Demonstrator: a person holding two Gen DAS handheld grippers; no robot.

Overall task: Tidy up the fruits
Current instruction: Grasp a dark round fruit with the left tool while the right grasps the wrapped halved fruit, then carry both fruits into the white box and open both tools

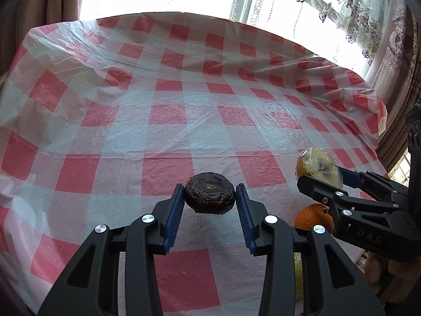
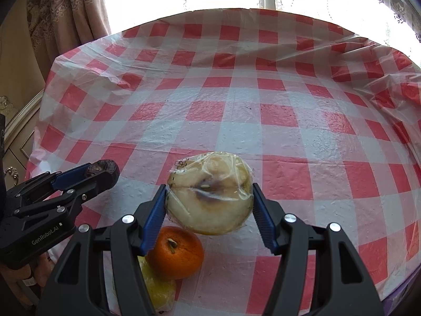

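My left gripper (image 1: pixel 210 187) is shut on a dark, wrinkled round fruit (image 1: pixel 209 197), its blue pads pressing both sides. The right wrist view shows that gripper (image 2: pixel 104 171) at the left with the dark fruit (image 2: pixel 102 166) at its tips. My right gripper (image 2: pixel 209 187) is shut on a pale yellowish fruit in clear plastic wrap (image 2: pixel 210 194). In the left wrist view the right gripper (image 1: pixel 322 175) and its wrapped fruit (image 1: pixel 317 164) are at the right. An orange (image 2: pixel 176 252) lies on the cloth under the right gripper's left finger. It also shows as the orange (image 1: pixel 313 217) beside the left gripper.
A yellow fruit (image 2: pixel 158 287) lies near the table's front edge, touching the orange and partly hidden by a finger. The red-and-white checked plastic cloth (image 2: pixel 236 121) covers the table. Curtains and bright windows stand behind it. A hand (image 2: pixel 26 271) grips the left gripper's handle.
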